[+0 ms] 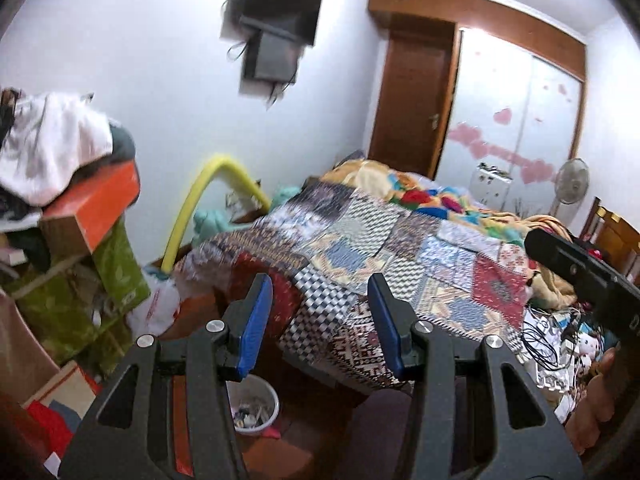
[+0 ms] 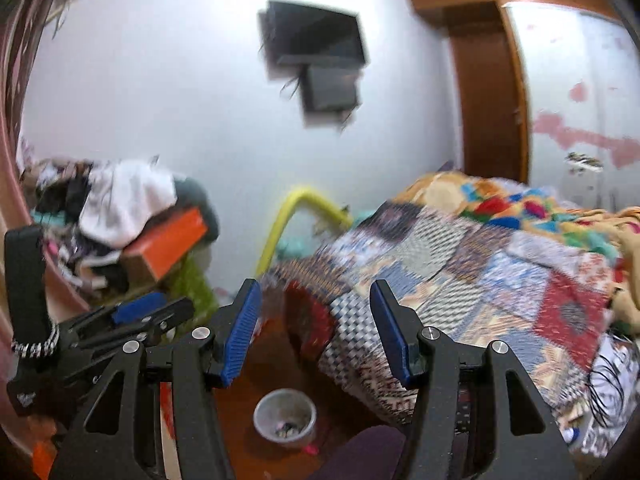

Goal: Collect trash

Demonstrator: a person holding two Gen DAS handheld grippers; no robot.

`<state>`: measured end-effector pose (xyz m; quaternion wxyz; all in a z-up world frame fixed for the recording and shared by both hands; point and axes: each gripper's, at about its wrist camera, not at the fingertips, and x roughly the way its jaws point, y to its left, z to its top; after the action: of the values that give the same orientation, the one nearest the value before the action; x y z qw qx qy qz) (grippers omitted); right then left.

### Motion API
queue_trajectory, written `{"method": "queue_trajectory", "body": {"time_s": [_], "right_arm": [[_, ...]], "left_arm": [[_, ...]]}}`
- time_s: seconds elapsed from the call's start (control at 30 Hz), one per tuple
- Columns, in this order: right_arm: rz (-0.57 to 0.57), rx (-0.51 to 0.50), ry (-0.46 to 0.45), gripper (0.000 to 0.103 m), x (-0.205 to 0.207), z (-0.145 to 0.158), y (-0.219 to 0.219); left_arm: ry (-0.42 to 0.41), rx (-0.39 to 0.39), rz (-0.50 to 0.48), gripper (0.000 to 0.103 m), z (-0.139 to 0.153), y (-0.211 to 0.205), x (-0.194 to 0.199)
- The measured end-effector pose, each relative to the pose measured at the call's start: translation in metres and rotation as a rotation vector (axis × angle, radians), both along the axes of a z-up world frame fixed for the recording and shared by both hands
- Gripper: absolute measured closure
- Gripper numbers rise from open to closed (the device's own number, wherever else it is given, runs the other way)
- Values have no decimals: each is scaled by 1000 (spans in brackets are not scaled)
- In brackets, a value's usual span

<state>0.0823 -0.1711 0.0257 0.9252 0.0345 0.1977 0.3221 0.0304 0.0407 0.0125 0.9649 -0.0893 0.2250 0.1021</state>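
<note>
A small white trash bin [image 1: 256, 408] with bits of rubbish inside stands on the brown floor at the foot of the bed; it also shows in the right wrist view [image 2: 285, 417]. My left gripper [image 1: 318, 326] is open and empty, held high above the bin. My right gripper [image 2: 314, 330] is open and empty, also well above the bin. In the right wrist view the left gripper [image 2: 136, 312] shows at the left. The right gripper's black body [image 1: 580, 268] shows at the right of the left wrist view.
A bed with a patchwork quilt [image 1: 400, 240] fills the right. Cables and small items [image 1: 560, 340] lie on its near right corner. A stack of boxes and clothes [image 1: 80, 208] stands at the left. A white plastic bag [image 1: 160, 304] and a yellow tube [image 1: 192, 208] lie by the wall.
</note>
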Motion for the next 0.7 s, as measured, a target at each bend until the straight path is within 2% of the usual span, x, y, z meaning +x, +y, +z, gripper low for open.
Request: {"method": "queue_trajectory", "body": {"time_s": [0.17, 0.27, 0.33, 0.4, 0.47, 0.53, 0.57, 0.67, 0.7], "right_arm": [[-134, 10, -81, 50, -32, 6, -21], [-182, 5, -102, 50, -48, 6, -28], [-196, 6, -101, 46, -55, 5, -30], [-206, 26, -92, 30, -61, 2, -33], [-228, 38, -80, 24, -65, -2, -37], [-261, 25, -66, 13, -70, -6, -42], [-286, 16, -64, 3, -72, -8, -44], [-354, 13, -71, 0, -76, -13, -51], [-359, 12, -65, 0, -75, -14, -53]], "left_arm": [[-38, 36, -40, 54, 4, -24, -29], [-44, 42, -56, 54, 0, -29, -40], [-45, 58, -62, 53, -3, -32, -43], [-39, 86, -63, 49, -6, -36, -46], [-38, 88, -77, 40, -8, -38, -46], [-42, 85, -80, 31, -9, -39, -48], [-50, 86, -79, 28, -10, -40, -50], [-66, 78, -92, 14, -12, -41, -53], [-68, 78, -95, 14, -12, -42, -53]]}}
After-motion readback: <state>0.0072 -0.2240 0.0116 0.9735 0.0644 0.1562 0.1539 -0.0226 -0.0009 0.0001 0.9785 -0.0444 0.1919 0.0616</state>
